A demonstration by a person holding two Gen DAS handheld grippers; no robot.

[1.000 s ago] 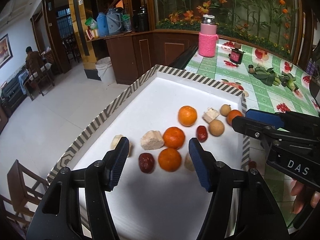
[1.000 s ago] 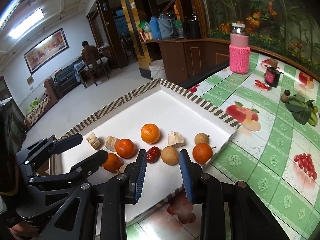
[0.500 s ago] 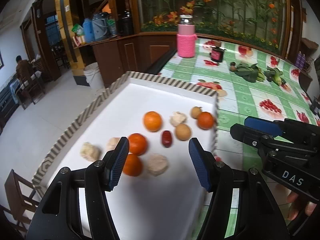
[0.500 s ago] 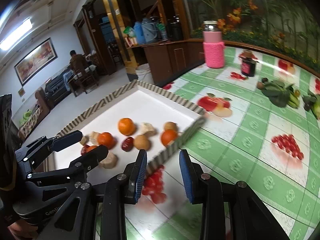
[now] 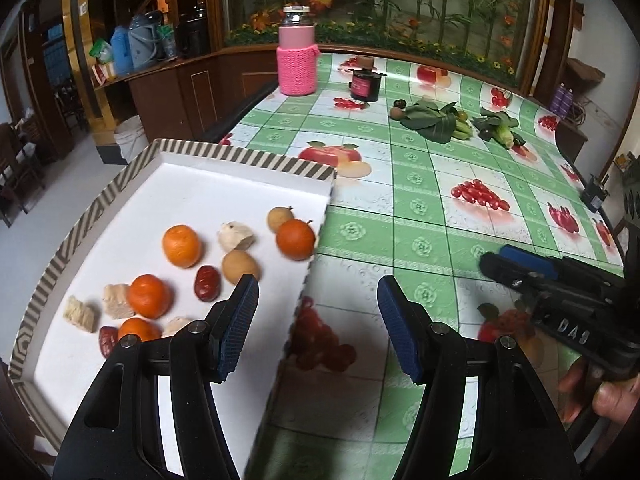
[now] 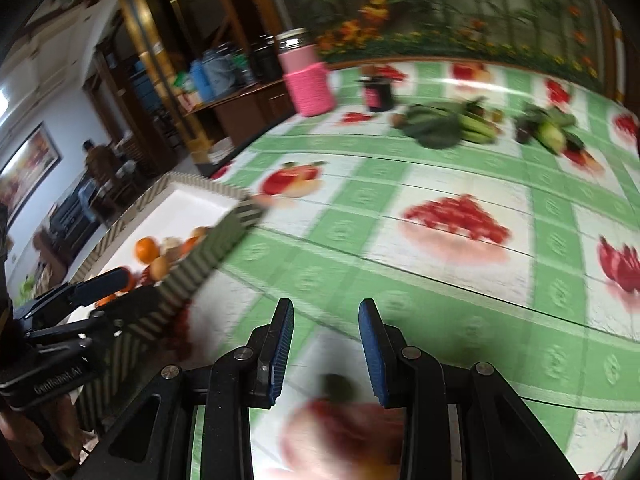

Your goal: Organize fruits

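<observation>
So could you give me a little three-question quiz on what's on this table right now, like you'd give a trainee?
1. True or false: the left gripper holds an orange between its jaws.
2. How many oranges lie in the striped tray?
3. The pink flask stands: A) inside the tray, B) on the green tablecloth beyond the tray, C) on the floor.

Key
1. False: its jaws are open with nothing between them.
2. Four: one at the tray's right edge, one mid-tray, two nearer the camera.
3. B.
</observation>
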